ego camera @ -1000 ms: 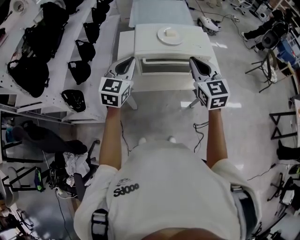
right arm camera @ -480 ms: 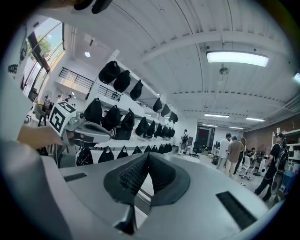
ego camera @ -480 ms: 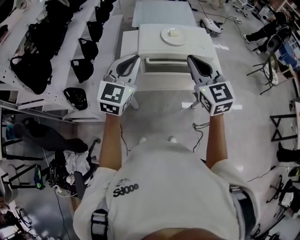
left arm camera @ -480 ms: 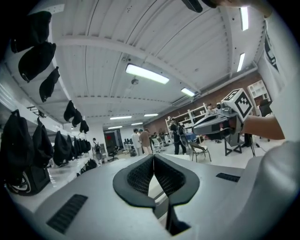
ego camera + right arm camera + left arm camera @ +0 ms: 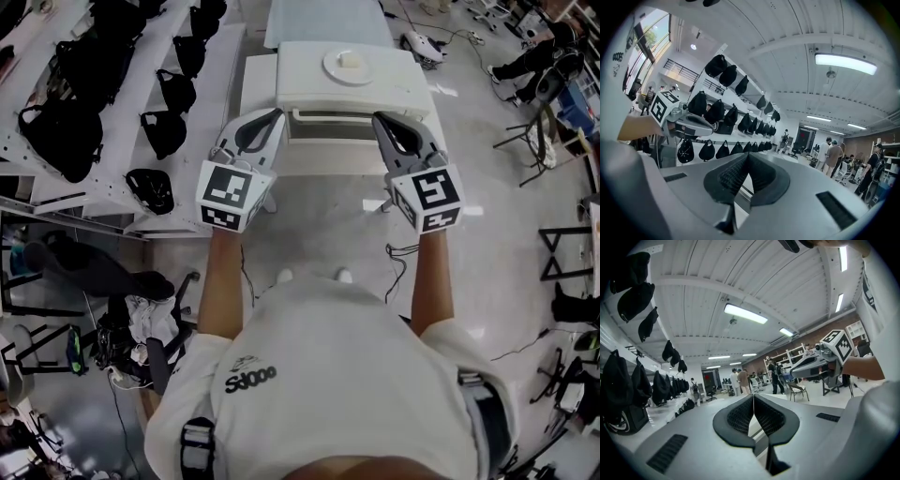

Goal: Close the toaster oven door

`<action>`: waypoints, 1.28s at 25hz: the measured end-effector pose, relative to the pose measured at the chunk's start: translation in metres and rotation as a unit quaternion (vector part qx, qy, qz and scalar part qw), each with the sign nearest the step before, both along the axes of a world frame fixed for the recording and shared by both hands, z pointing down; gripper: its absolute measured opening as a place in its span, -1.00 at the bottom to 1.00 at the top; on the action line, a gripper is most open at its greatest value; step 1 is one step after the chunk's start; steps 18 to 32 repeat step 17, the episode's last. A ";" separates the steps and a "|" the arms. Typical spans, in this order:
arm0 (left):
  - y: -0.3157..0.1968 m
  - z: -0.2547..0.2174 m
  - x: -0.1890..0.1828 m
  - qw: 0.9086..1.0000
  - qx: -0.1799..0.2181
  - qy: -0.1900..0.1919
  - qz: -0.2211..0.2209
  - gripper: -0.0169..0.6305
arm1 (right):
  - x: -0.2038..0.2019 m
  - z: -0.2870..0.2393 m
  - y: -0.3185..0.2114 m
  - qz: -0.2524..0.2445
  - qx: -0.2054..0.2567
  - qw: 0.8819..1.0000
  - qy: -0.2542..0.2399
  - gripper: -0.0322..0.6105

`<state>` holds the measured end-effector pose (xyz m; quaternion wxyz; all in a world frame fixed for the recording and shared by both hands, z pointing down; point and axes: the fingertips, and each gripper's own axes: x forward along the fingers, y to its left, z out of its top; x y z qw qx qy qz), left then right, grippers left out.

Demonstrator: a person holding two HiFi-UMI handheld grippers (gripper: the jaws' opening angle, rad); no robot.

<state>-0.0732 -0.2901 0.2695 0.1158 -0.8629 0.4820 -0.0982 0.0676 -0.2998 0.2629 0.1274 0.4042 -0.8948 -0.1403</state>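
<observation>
A white toaster oven (image 5: 352, 94) stands on a small white table (image 5: 314, 161), with a round white plate (image 5: 350, 66) on its top. Its front with the dark window slot (image 5: 333, 127) faces me; from above I cannot tell how the door stands. My left gripper (image 5: 276, 115) points at the oven's left front corner, jaws shut and empty. My right gripper (image 5: 378, 119) points at the right front corner, also shut on nothing. In the left gripper view the black pads (image 5: 740, 416) meet; the right gripper view shows the same of its pads (image 5: 733, 174).
White shelves with several black bags (image 5: 80, 127) run along the left. Cables (image 5: 403, 258) lie on the floor near the table legs. Chairs and stands (image 5: 539, 70) crowd the right side. People (image 5: 739, 380) stand far off in the room.
Both grippers have moved a little forward and closer to the oven's front corners. Their jaws have stayed shut.
</observation>
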 end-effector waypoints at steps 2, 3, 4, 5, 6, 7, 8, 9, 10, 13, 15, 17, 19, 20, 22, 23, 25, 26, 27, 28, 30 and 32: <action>0.002 0.001 0.000 1.000 0.002 0.002 0.001 -0.89 | 0.000 0.001 0.001 -0.001 -0.001 1.000 0.001 -0.88; 0.003 0.000 0.000 1.000 0.005 0.004 0.000 -0.89 | 0.000 0.002 0.001 -0.003 -0.003 1.000 -0.001 -0.88; 0.004 0.000 0.000 1.000 0.009 0.006 -0.001 -0.89 | -0.001 0.002 0.002 -0.005 -0.006 1.000 -0.004 -0.88; 0.005 -0.001 0.000 1.000 0.013 0.007 -0.001 -0.89 | -0.002 0.002 0.002 -0.008 -0.008 1.000 -0.009 -0.88; 0.006 -0.001 0.000 1.000 0.016 0.006 -0.001 -0.89 | -0.003 0.002 0.003 -0.010 -0.010 1.000 -0.012 -0.88; 0.007 -0.001 0.000 1.000 0.017 0.005 -0.001 -0.89 | -0.003 0.003 0.003 -0.010 -0.012 1.000 -0.013 -0.88; 0.008 0.000 0.001 1.000 0.017 0.004 0.000 -0.89 | -0.003 0.004 0.003 -0.009 -0.013 1.000 -0.013 -0.88; 0.008 0.000 0.001 1.000 0.016 0.004 0.001 -0.89 | -0.003 0.005 0.003 -0.009 -0.013 1.000 -0.012 -0.88; 0.009 0.001 0.001 1.000 0.015 0.004 0.002 -0.89 | -0.003 0.005 0.003 -0.009 -0.014 1.000 -0.012 -0.88; 0.009 0.004 0.001 1.000 0.010 0.006 0.002 -0.89 | -0.003 0.008 0.003 -0.008 -0.016 1.000 -0.012 -0.88; 0.009 0.006 0.001 1.000 0.008 0.006 0.003 -0.89 | -0.003 0.010 0.003 -0.007 -0.017 1.000 -0.012 -0.88; 0.009 0.008 0.000 1.000 0.006 0.008 0.004 -0.89 | -0.004 0.011 0.002 -0.007 -0.019 1.000 -0.012 -0.88; 0.009 0.008 0.000 1.000 0.006 0.008 0.004 -0.89 | -0.004 0.011 0.002 -0.007 -0.019 1.000 -0.012 -0.88; 0.009 0.008 0.000 1.000 0.006 0.008 0.004 -0.89 | -0.004 0.011 0.002 -0.007 -0.019 1.000 -0.012 -0.88; 0.009 0.008 0.000 1.000 0.006 0.008 0.004 -0.89 | -0.004 0.011 0.002 -0.007 -0.019 1.000 -0.012 -0.88; 0.009 0.008 0.000 1.000 0.006 0.008 0.004 -0.89 | -0.004 0.011 0.002 -0.007 -0.019 1.000 -0.012 -0.88; 0.009 0.008 0.000 1.000 0.006 0.008 0.004 -0.89 | -0.004 0.011 0.002 -0.007 -0.019 1.000 -0.012 -0.88; 0.009 0.008 0.000 1.000 0.006 0.008 0.004 -0.89 | -0.004 0.011 0.002 -0.007 -0.019 1.000 -0.012 -0.88; 0.009 0.008 0.000 1.000 0.006 0.008 0.004 -0.89 | -0.004 0.011 0.002 -0.007 -0.019 1.000 -0.012 -0.88; 0.009 0.008 0.000 1.000 0.006 0.008 0.004 -0.89 | -0.004 0.011 0.002 -0.007 -0.019 1.000 -0.012 -0.88; 0.009 0.008 0.000 1.000 0.006 0.008 0.004 -0.89 | -0.004 0.011 0.002 -0.007 -0.019 1.000 -0.012 -0.88; 0.009 0.008 0.000 1.000 0.006 0.008 0.004 -0.89 | -0.004 0.011 0.002 -0.007 -0.019 1.000 -0.012 -0.88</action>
